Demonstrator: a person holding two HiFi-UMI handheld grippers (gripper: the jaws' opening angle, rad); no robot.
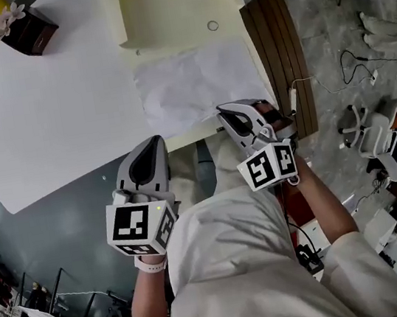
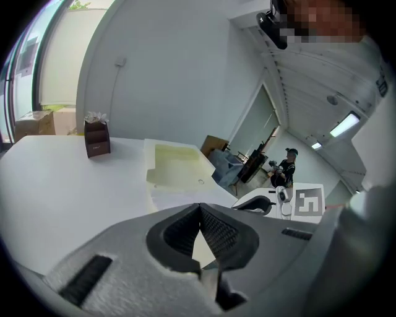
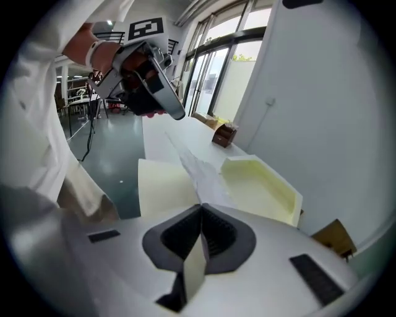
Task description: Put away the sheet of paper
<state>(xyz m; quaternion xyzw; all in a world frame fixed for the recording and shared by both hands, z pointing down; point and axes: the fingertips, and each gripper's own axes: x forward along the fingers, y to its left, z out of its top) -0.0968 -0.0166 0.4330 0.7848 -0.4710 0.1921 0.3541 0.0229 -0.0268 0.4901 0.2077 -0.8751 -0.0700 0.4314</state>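
Observation:
A crumpled white sheet of paper (image 1: 195,87) lies on the white table (image 1: 57,116), on top of a larger cream sheet (image 1: 193,134) that reaches the table's near edge. Behind them stands a shallow cream tray (image 1: 166,2) (image 3: 260,182). My right gripper (image 1: 226,114) (image 3: 201,209) is at that near edge, shut on the cream sheet (image 3: 159,186), whose edge runs between the jaws. My left gripper (image 1: 153,143) (image 2: 199,208) hovers just off the table edge, left of the sheets, jaws shut with nothing held. From the right gripper view the left gripper (image 3: 151,83) is raised above the table.
A brown tissue box (image 1: 29,33) (image 2: 97,139) sits at the table's far left. A dark slatted wooden panel (image 1: 283,58) borders the table's right side. Cables and white chairs (image 1: 374,137) are on the floor to the right. A person (image 2: 286,166) stands far off.

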